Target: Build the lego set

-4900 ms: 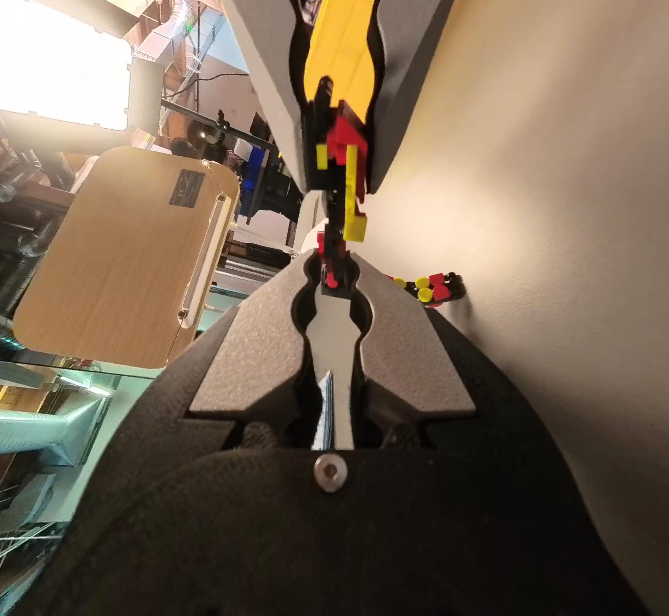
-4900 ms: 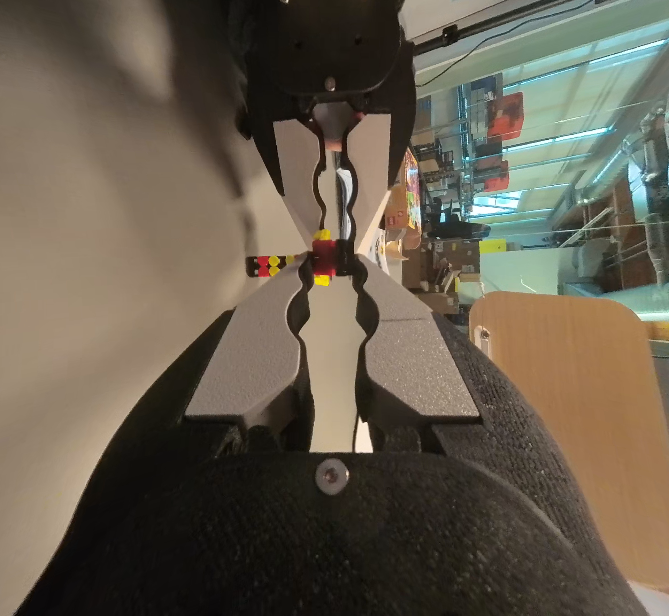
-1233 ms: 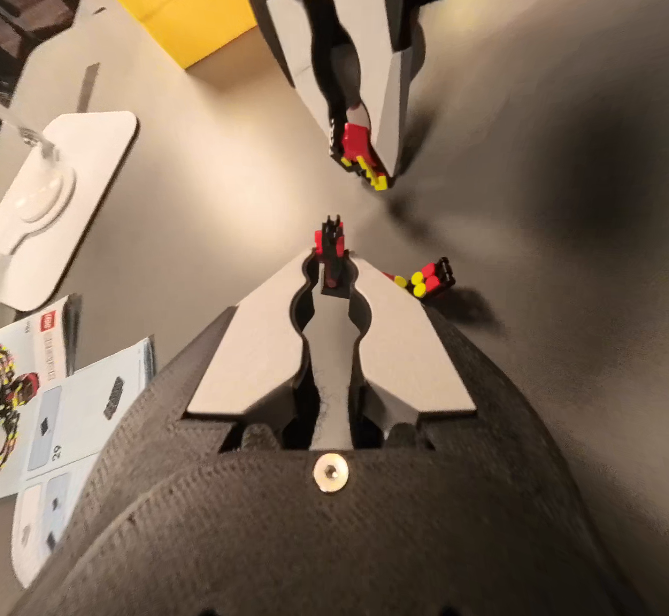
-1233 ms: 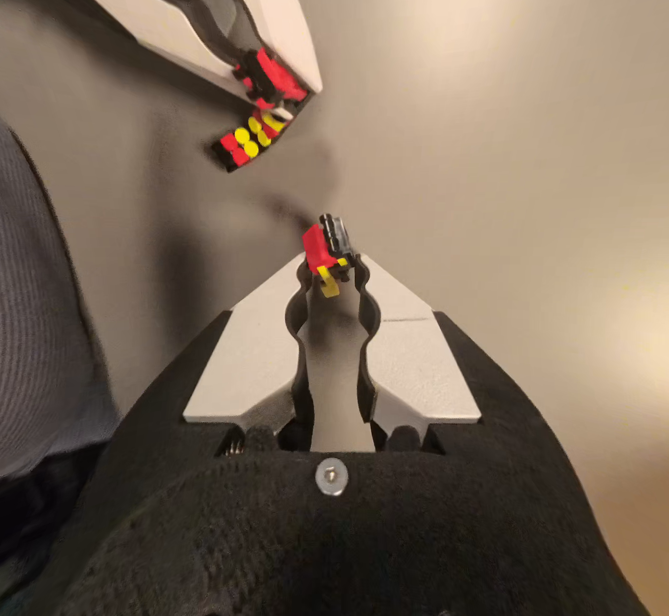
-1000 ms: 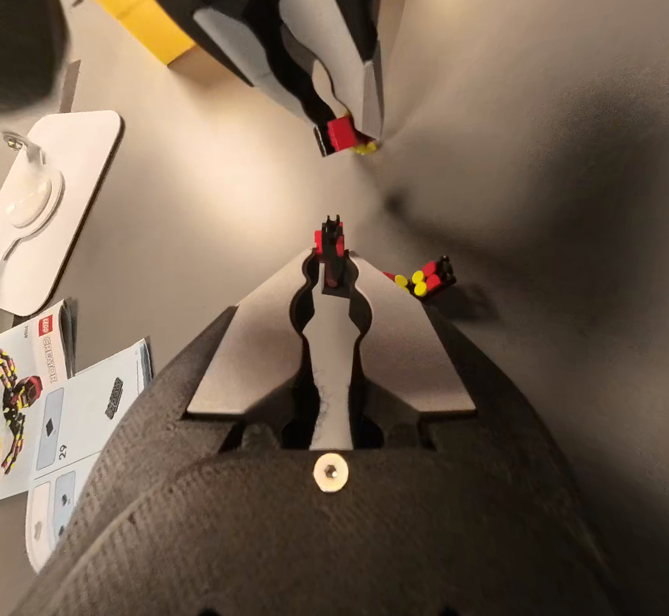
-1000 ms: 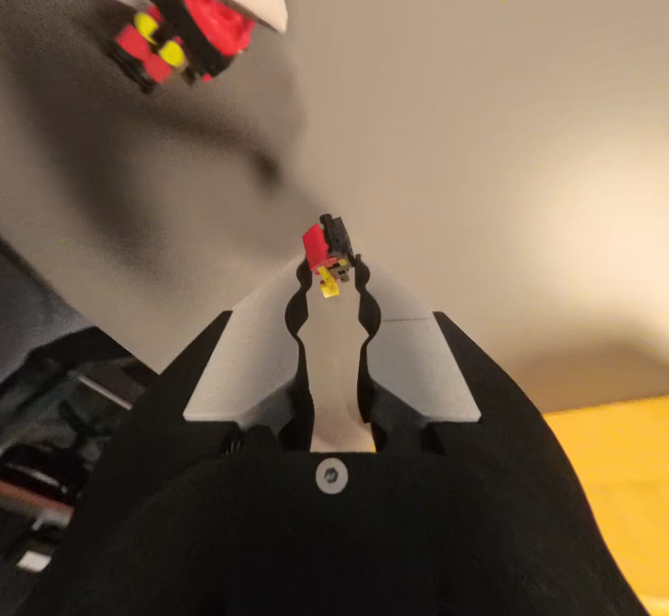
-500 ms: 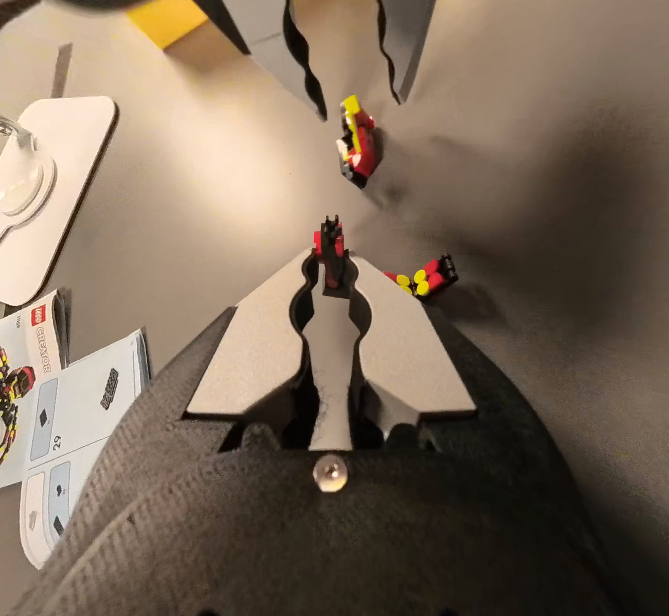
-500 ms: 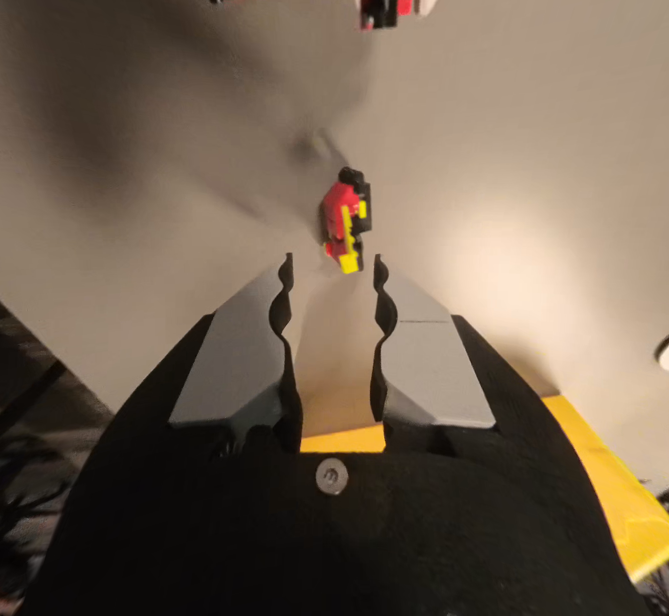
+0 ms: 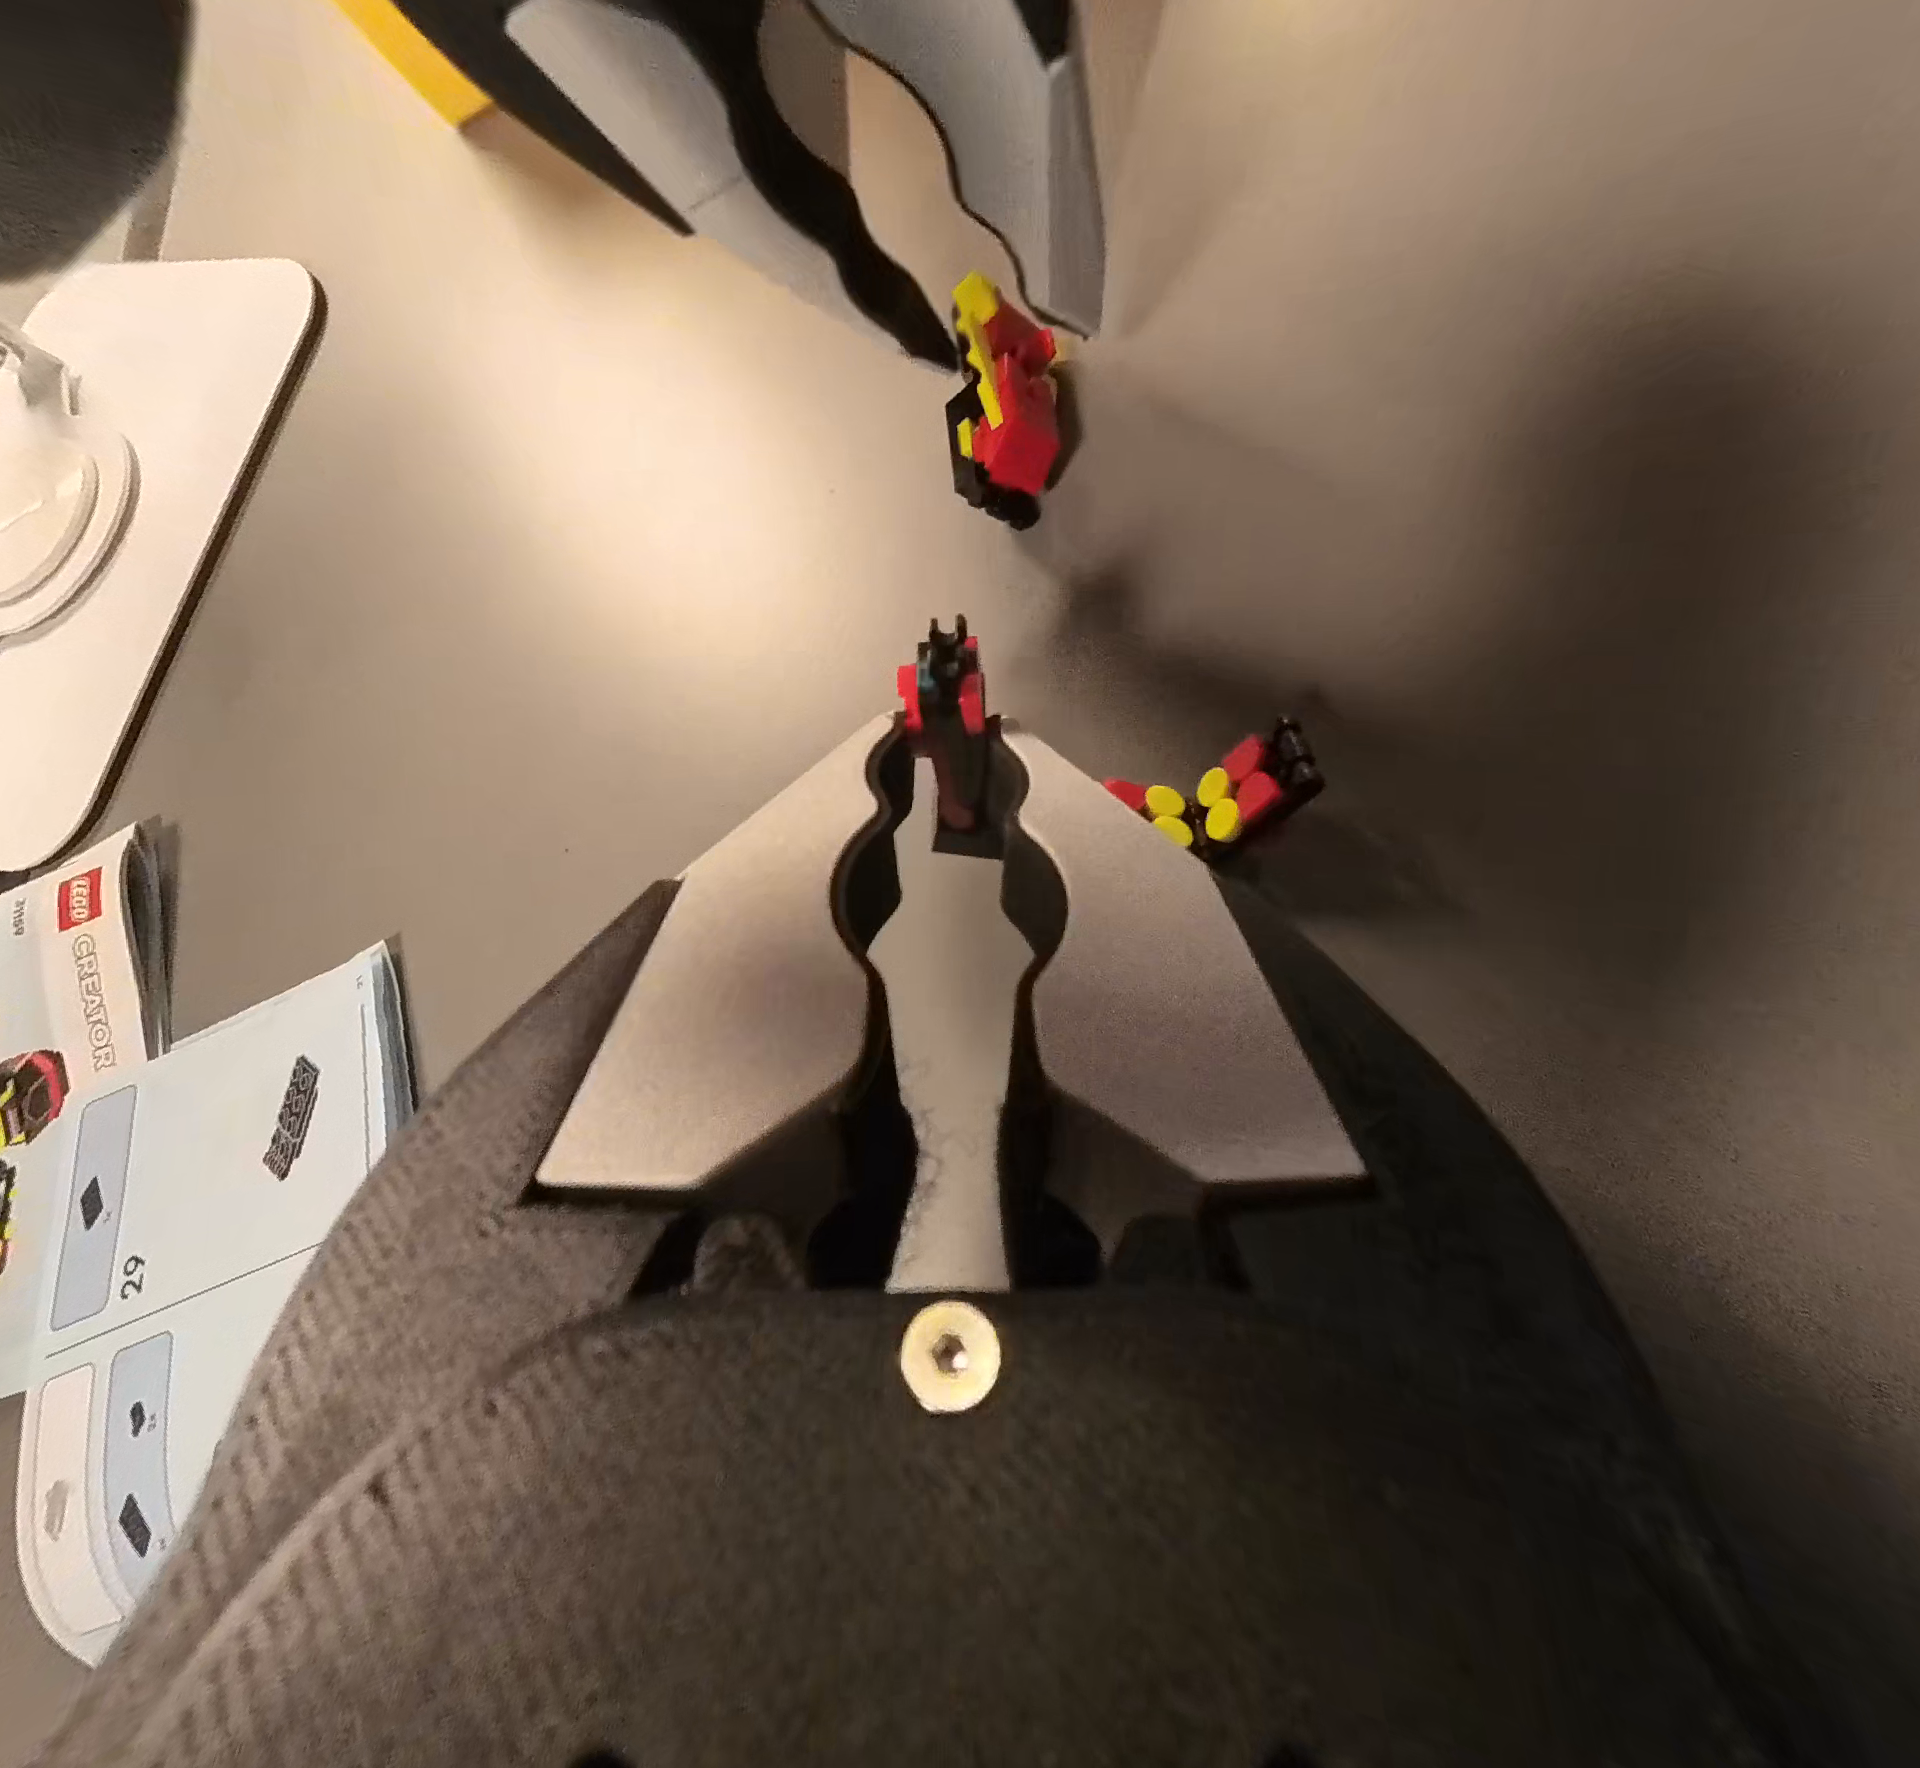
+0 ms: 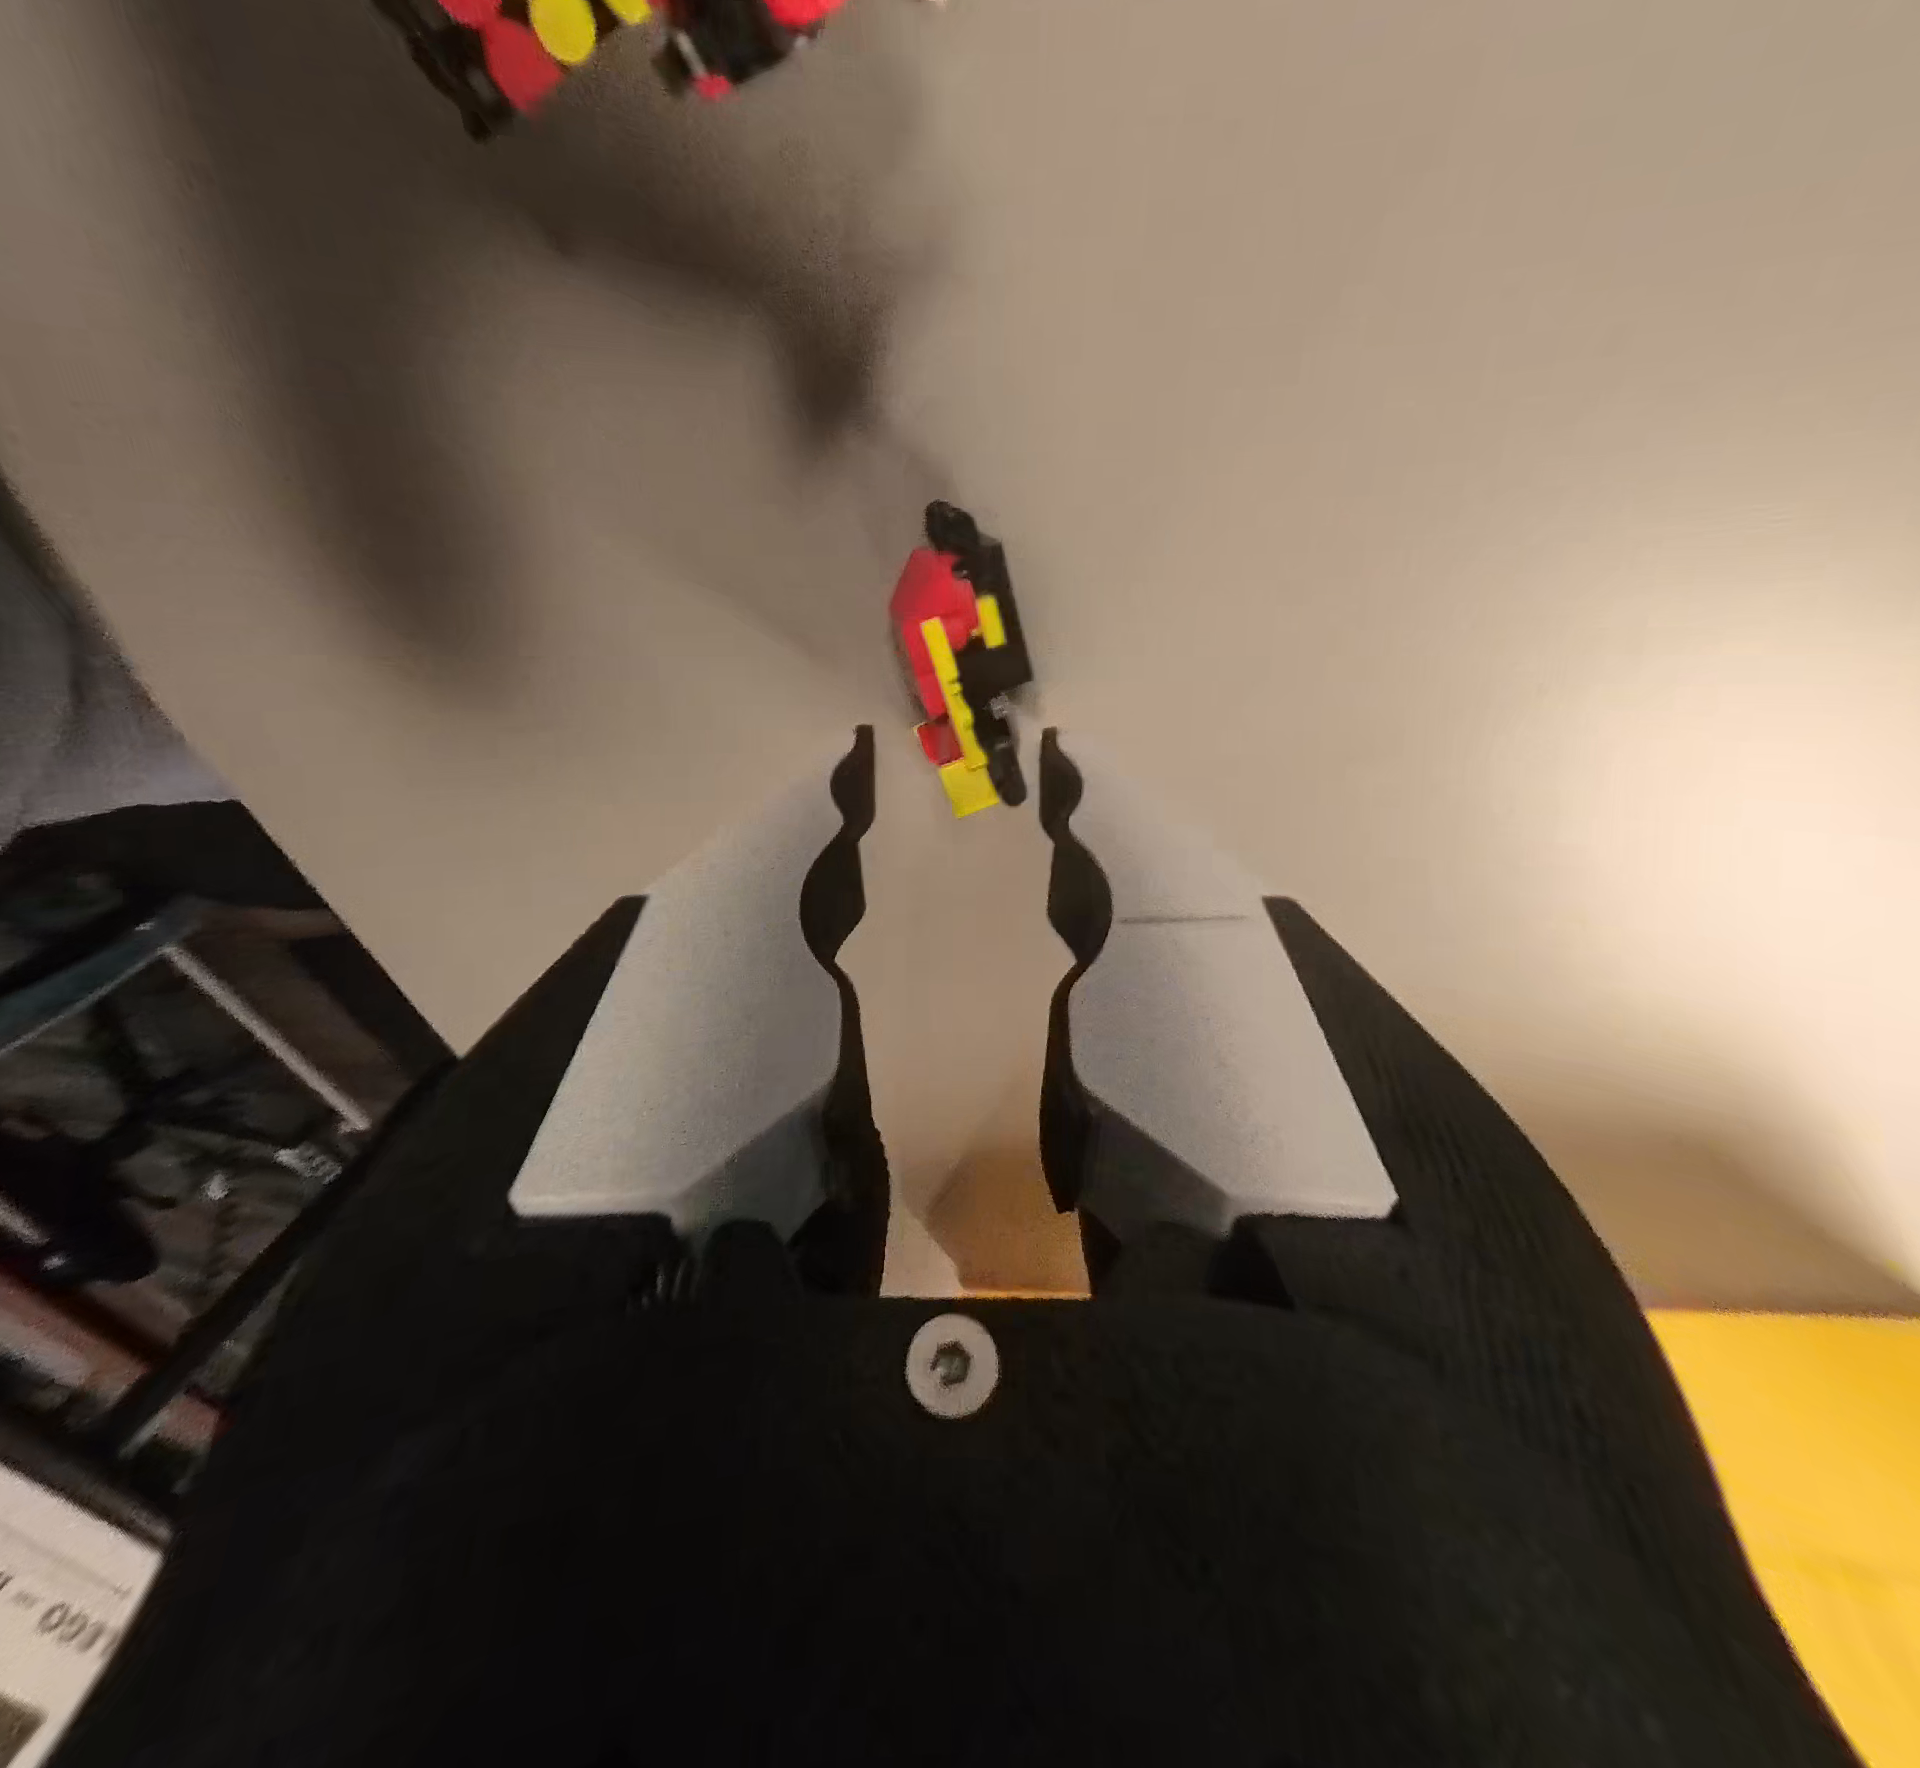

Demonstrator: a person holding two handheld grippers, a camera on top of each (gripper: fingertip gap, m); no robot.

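Right gripper [image 10: 951, 742] is gaping beside small red-yellow-black brick assembly [image 10: 961, 664]; left gripper [image 9: 948, 731] is clamping a red-black piece [image 9: 943, 679]. Assembly appearing light, brittle; gripping its flat sides advisable.

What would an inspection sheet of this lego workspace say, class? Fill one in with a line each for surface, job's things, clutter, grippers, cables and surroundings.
Surface: beige table, matte, with soft shadows.
Job's things: red, yellow and black sub-assembly lying on the table between the right gripper's fingertips; small red and black piece in the left gripper; studded red, yellow and black block lying beside the left gripper; instruction booklet open at the left.
Clutter: white stand base; yellow bin.
Grippers: left gripper shut on the small piece; right gripper open, apart from the sub-assembly.
Cables: nothing seen.
Surroundings: dark, blurred shelving beyond the table edge.
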